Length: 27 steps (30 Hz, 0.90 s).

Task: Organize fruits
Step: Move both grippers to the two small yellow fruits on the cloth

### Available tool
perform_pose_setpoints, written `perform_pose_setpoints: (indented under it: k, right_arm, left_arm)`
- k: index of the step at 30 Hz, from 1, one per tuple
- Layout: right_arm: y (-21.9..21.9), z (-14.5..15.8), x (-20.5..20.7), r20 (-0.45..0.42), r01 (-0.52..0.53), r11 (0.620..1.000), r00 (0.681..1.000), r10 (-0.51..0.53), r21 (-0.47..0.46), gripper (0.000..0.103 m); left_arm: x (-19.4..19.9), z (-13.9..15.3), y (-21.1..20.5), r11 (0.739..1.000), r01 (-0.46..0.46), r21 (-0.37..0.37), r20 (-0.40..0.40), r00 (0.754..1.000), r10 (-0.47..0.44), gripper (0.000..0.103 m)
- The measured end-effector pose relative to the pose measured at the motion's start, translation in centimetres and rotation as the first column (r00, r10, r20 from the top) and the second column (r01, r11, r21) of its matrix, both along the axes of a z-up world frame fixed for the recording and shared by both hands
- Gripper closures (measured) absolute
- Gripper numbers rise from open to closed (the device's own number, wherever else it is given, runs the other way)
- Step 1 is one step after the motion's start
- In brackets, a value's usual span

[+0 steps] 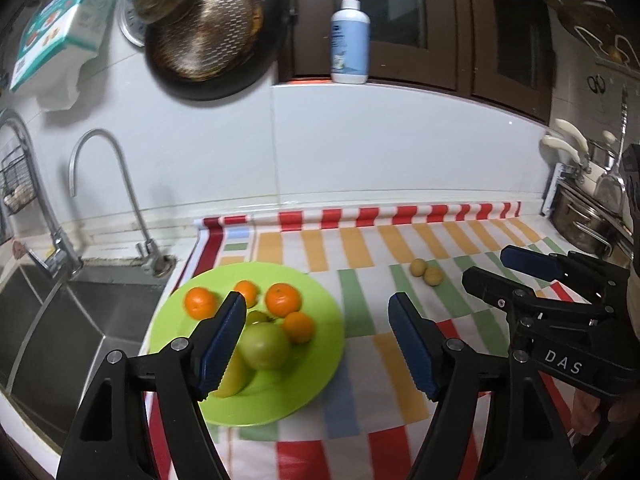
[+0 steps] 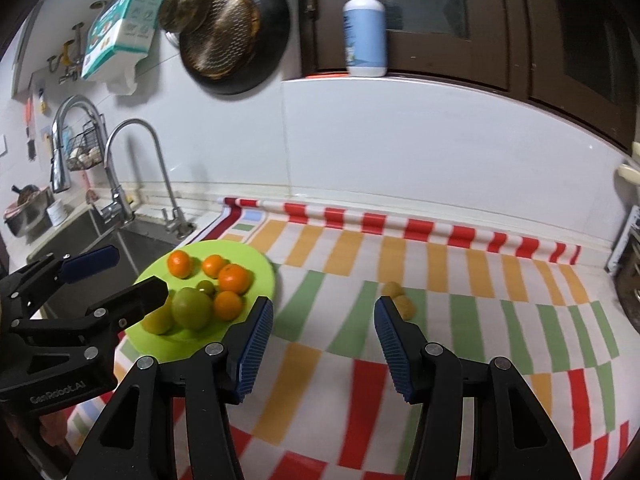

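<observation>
Nearest the left wrist camera, the left gripper [image 1: 318,346] is hanging released, jaws wide apart and gripping nothing, its left finger overlapping the green plate [image 1: 320,360] and hiding part of the fruit there. At 3 o'clock in that view the right gripper [image 1: 486,270] is also standing released and empty, with "DAS" printed in white on its black body; in the right wrist view the left gripper's body is showing "GenRobot.AI", partly in shadow. The plate is sitting at the left end of the striped cloth [image 2: 360,360] covering the surface, close to the sink [image 1: 60,320] edge at 9 o'clock, and is carrying four oranges [image 1: 283,299], a large green apple [image 1: 265,345], a small green fruit only partly visible, and a yellow-green fruit [image 1: 236,376] largely covered by the finger. Broad open cloth is lying between the plate and two small yellowish fruits [image 1: 426,273], which are touching each other at about 1 o'clock, well apart from the plate; in the right wrist view they are blurred and one is partly hidden behind that gripper's right finger [image 2: 394,344]. Beyond, a pump bottle [image 1: 349,36] is standing on the ledge at 12 o'clock, its label too small to read, and a dark pan [image 1: 216,32] is hanging on the wall at 11 o'clock.
</observation>
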State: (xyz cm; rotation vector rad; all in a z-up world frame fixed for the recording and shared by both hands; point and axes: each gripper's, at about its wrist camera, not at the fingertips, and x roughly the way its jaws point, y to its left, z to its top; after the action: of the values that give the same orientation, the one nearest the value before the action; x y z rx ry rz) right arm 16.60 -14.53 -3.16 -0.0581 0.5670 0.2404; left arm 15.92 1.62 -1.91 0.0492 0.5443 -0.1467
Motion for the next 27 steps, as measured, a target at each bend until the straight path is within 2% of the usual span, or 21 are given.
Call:
perform_pose_setpoints:
  k: [7,15,27]
  right_arm:
    - [-3.0,0.0,1.1,0.003,0.042,0.999,0.999,-0.042,-0.007,0.049]
    - [-4.9,-1.4,3.6,-0.023,0.046,0.999,0.999,-0.047,-0.016,0.049]
    - [-6.2,-5.2,8.7,-0.122,0.025,1.000,0.992,-0.025,-0.007,0.050]
  left_arm:
    - [2.2,-0.1,-3.0,0.999,0.051,0.008,0.007,0.999,-0.051,0.030]
    - [5.3,-1.2,-5.9,0.993,0.112,0.042,0.001,0.994,-0.112,0.030]
    - [9.9,-4.9,-7.2,0.989,0.141,0.038,-0.090,0.986,-0.138,0.035]
